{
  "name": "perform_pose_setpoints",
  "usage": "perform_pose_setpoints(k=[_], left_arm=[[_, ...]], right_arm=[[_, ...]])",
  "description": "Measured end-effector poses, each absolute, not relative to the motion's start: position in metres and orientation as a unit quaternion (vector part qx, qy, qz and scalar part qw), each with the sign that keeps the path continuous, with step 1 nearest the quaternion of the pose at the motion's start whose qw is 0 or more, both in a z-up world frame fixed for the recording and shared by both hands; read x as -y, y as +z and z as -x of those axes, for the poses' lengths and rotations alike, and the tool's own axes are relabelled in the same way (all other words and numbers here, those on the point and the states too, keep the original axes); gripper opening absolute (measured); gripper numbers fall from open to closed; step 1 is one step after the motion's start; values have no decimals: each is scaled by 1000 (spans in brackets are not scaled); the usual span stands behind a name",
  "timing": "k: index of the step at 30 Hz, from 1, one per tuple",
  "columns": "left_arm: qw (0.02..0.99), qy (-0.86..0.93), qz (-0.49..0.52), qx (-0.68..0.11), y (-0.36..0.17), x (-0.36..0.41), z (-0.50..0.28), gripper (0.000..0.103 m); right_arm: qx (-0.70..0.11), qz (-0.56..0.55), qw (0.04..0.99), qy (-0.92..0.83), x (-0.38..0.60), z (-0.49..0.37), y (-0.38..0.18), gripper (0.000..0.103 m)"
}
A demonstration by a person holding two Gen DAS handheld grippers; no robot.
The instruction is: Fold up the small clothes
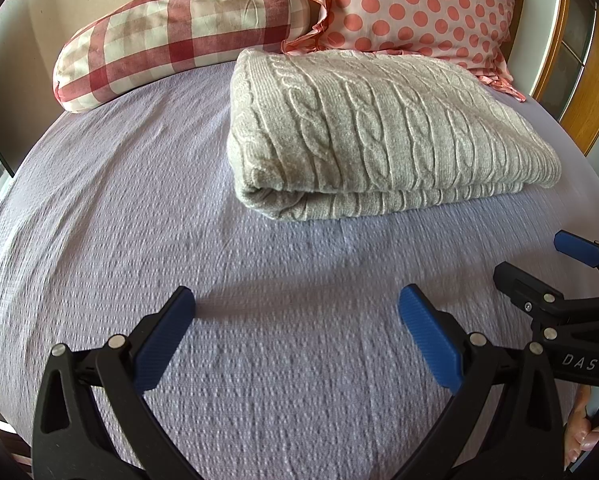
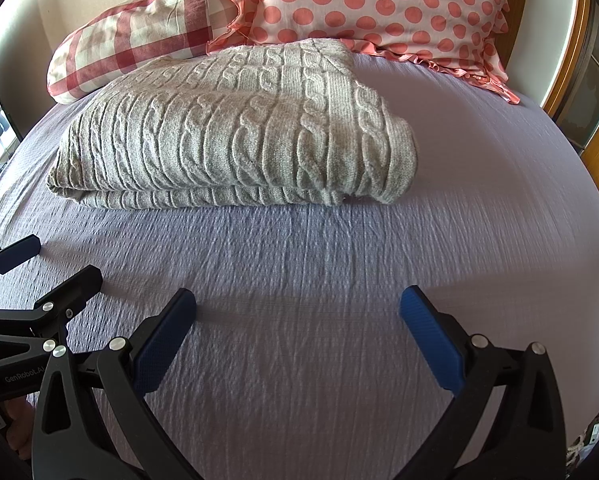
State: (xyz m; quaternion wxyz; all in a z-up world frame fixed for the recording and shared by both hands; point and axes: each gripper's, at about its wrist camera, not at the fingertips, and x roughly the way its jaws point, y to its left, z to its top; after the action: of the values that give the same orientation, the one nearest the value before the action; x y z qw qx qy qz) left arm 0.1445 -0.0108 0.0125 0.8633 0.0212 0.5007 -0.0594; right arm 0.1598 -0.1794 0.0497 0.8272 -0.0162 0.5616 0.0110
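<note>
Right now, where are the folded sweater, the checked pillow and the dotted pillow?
Sweater (image 1: 371, 128): left wrist view, middle of its cable-knit top face.
Checked pillow (image 1: 171, 36): left wrist view, centre of its red-and-cream side.
Dotted pillow (image 2: 383, 4): right wrist view, middle of its spotted front.

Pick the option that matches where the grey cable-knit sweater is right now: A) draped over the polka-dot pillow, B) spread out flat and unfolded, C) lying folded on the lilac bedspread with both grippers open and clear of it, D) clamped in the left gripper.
C: the grey cable-knit sweater lies folded on the lilac bedspread, while the left gripper and right gripper are open and empty.
</note>
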Motion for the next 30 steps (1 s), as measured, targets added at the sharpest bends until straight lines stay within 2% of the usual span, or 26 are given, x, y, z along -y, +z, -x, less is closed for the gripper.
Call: perform_pose_setpoints(k=[30], left_arm=[[857,-61,-23,-511,11,10,-148,101]], right_arm=[[-562,15,827,9,179,-160,49,102]])
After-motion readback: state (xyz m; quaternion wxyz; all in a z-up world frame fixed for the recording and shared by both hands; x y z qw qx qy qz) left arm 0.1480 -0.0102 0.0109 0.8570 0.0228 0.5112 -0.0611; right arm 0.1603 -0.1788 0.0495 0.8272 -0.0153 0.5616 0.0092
